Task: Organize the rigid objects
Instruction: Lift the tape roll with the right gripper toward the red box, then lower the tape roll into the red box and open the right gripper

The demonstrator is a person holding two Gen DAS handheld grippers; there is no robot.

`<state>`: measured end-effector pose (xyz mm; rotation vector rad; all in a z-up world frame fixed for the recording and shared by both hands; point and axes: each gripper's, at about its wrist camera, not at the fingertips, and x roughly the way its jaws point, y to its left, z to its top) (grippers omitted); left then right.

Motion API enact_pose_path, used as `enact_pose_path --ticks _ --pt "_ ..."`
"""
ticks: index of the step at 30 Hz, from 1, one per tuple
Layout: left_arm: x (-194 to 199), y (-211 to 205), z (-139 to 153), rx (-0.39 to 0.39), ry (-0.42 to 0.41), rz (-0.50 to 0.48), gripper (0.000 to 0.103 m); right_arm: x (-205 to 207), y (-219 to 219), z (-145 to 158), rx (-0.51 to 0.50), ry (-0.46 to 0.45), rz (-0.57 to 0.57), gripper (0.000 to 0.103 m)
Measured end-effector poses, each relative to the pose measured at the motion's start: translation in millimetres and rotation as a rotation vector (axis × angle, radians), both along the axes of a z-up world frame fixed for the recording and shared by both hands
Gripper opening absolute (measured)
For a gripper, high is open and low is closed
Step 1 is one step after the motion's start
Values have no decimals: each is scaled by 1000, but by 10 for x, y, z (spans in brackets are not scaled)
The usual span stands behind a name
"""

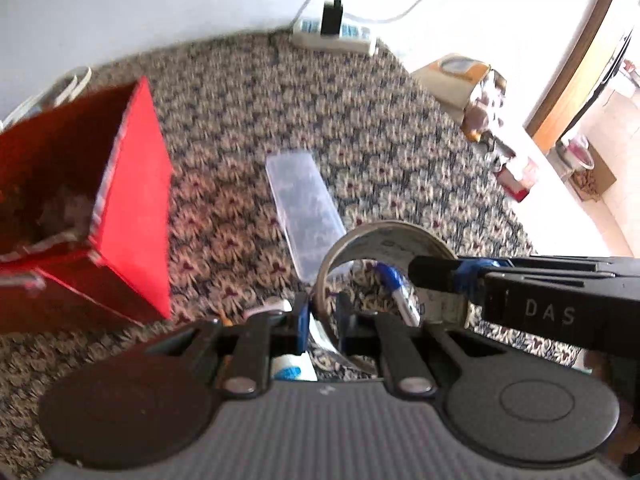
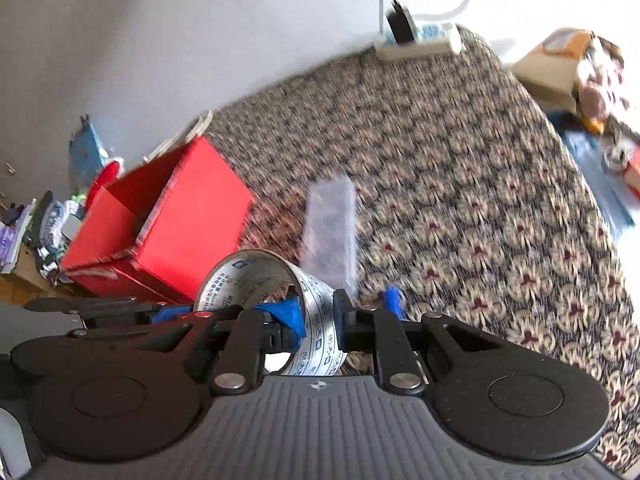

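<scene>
A roll of printed tape (image 1: pixel 384 240) hangs above the patterned carpet, held from two sides. My left gripper (image 1: pixel 322 320) is shut on its near wall, one finger inside the ring and one outside. My right gripper (image 1: pixel 432 276) comes in from the right and pinches the opposite wall. In the right wrist view the right gripper (image 2: pixel 320 324) is clamped on the tape roll (image 2: pixel 248 272), and the left gripper (image 2: pixel 176 312) reaches in from the left. An open red box (image 1: pixel 128 200) (image 2: pixel 192 232) stands to the left. A clear plastic case (image 1: pixel 304 208) (image 2: pixel 332 224) lies just beyond the roll.
A blue-capped pen (image 1: pixel 396 292) (image 2: pixel 392 300) lies on the carpet (image 1: pixel 360 120) under the roll. A power strip (image 1: pixel 332 34) with a black plug sits at the far edge by the wall. An orange box (image 1: pixel 452 76) and clutter lie at the right.
</scene>
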<state>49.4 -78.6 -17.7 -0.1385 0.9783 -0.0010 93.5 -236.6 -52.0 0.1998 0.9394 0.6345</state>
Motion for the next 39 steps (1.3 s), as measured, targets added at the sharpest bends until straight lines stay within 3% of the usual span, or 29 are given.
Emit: enact_pose_path --ticks 11,17,21,27,39 --pt "-67 563 652 42 -202 12 9 80 595 686 74 -179 8 0" --pt "-59 1170 895 80 -268 42 9 227 1227 816 110 -212 47 0" --pt "-1 1633 931 86 -268 70 9 304 1664 827 114 -215 75 0" --pt "84 2268 752 92 -221 106 8 387 2308 678 74 -204 117 0" --pt "349 3098 10 66 -24 170 8 642 3102 43 -16 32 150 0"
